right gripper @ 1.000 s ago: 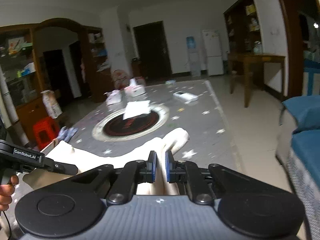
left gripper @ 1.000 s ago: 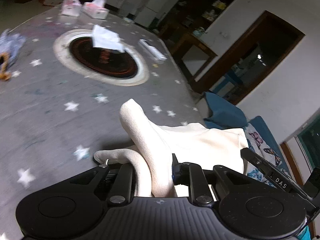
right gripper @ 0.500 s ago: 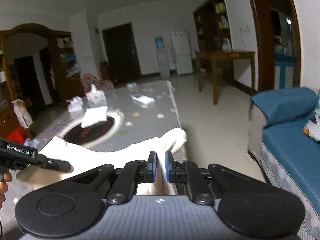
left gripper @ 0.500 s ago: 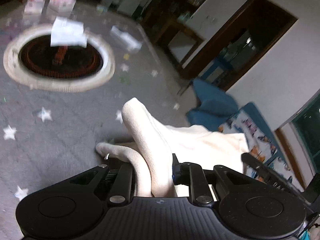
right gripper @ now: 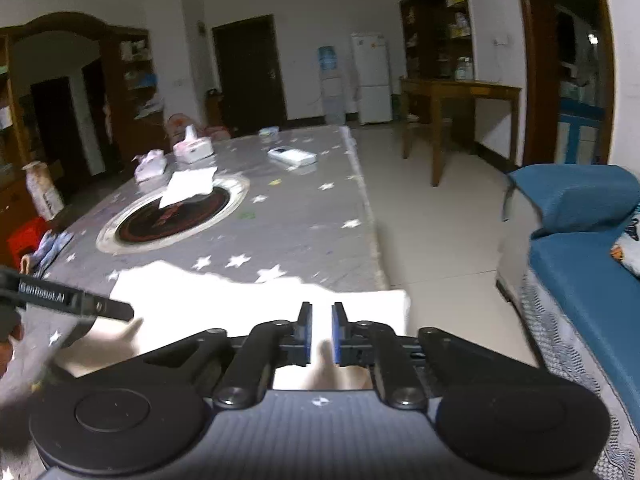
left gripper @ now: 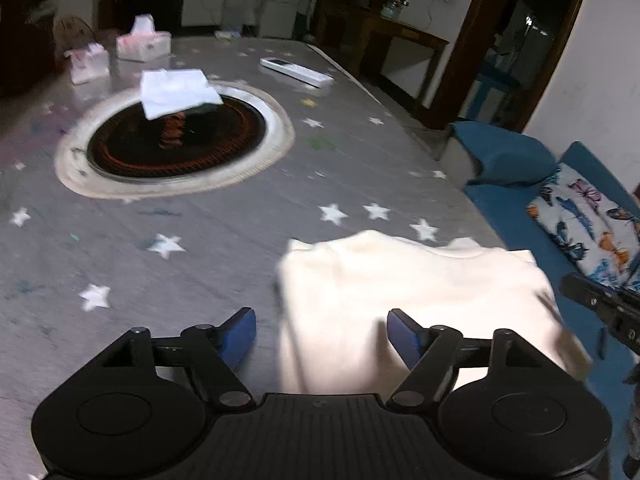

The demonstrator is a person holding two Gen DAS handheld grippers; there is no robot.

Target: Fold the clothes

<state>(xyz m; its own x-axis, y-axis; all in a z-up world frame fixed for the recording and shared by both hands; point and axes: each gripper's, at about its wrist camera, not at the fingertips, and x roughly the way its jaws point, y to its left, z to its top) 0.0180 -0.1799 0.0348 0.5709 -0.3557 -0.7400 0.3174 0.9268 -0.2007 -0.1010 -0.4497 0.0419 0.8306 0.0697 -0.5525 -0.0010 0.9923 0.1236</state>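
Observation:
A cream garment (left gripper: 416, 300) lies folded on the grey star-patterned table (left gripper: 224, 248) near its right front edge. My left gripper (left gripper: 320, 336) is open, its blue pads apart, just above the garment's near left part and holding nothing. In the right wrist view the garment (right gripper: 248, 300) looks bright white. My right gripper (right gripper: 320, 334) has its pads close together with a narrow gap, and a fold of the garment stands between them. The left gripper's body (right gripper: 68, 300) shows at the left of that view.
A round black-and-white inset (left gripper: 176, 140) with a white cloth (left gripper: 176, 88) on it sits mid-table. Two tissue packs (left gripper: 144, 42) and a white remote (left gripper: 296, 70) lie farther back. A blue sofa (right gripper: 580, 248) stands right of the table, tiled floor between.
My left gripper has opened and let go of the garment, which now lies flat on the table. The right gripper has come down to the table's edge, still pinching cloth.

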